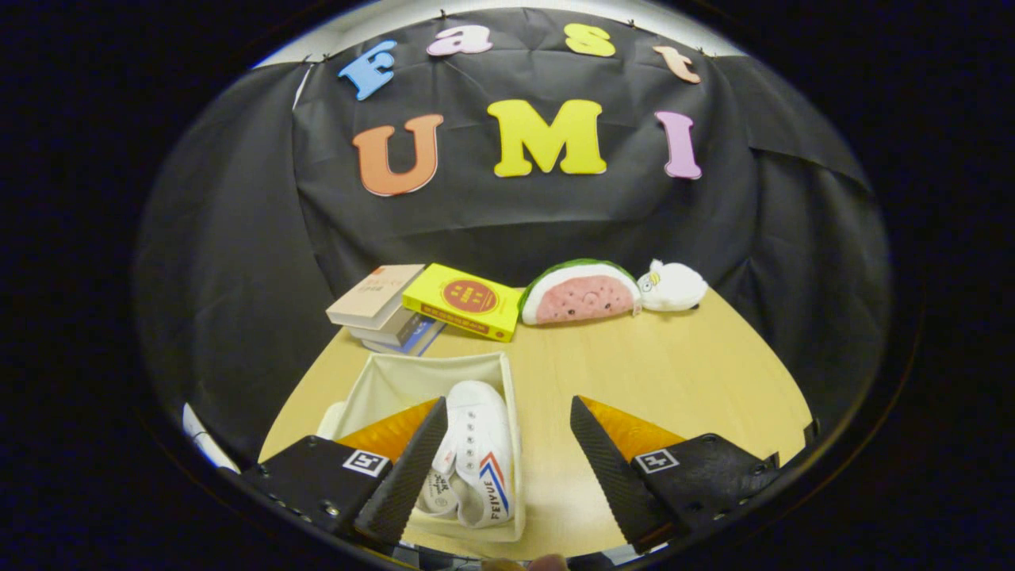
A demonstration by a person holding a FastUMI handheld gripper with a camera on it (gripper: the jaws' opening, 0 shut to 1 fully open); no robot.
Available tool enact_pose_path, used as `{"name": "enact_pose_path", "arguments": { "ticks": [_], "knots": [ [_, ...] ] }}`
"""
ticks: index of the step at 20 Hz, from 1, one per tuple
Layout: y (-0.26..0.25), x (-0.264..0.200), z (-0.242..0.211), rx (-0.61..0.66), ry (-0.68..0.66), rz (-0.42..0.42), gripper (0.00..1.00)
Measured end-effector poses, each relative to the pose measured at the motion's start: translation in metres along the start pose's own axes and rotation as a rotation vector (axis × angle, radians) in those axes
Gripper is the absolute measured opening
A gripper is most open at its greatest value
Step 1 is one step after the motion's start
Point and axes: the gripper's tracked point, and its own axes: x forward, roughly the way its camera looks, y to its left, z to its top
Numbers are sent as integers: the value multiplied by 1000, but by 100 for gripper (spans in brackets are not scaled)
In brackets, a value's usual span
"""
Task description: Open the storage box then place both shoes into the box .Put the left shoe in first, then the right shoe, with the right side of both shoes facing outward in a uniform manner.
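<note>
Table (674, 365) | box (381, 381): white shoes (476, 452) | tool (503, 460) fingers apart, empty

Inventory, by count.

Storage box (373, 379): one, pale fabric, open at the top, standing on the counter (682, 373).

Shoes (474, 452): two white canvas shoes, lying side by side inside the box; the nearer one carries a red and blue stripe mark.

Books: four in all. Three lie in a stack (381, 305) beyond the box, and one yellow book (464, 300) leans against that stack.

Soft toys: two. One watermelon slice (580, 293); one small white plush (672, 285) just beside it.

Counter: one, light wood.

Tongs (507, 432): one pair, two fingers, spread wide apart and gripping nothing.
</note>
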Motion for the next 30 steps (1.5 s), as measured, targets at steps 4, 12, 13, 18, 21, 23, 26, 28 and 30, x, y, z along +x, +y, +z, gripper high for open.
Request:
{"name": "enact_pose_path", "arguments": {
  "ticks": [4,12,13,18,21,23,26,28,30],
  "knots": [
    [-31,-26,36,4,-90,-39,96],
    [-90,-93,108,21,-269,-71,96],
    [-96,-101,115,18,-291,-76,96],
    [-110,-136,130,17,-357,-63,96],
    [-119,-148,130,40,-370,-58,96],
    [-120,-155,125,43,-377,-54,96],
    [-116,-160,122,35,-382,-42,96],
    [-112,-161,118,33,-374,-36,96],
    [-106,-161,117,36,-373,-28,96]
  ]
}}
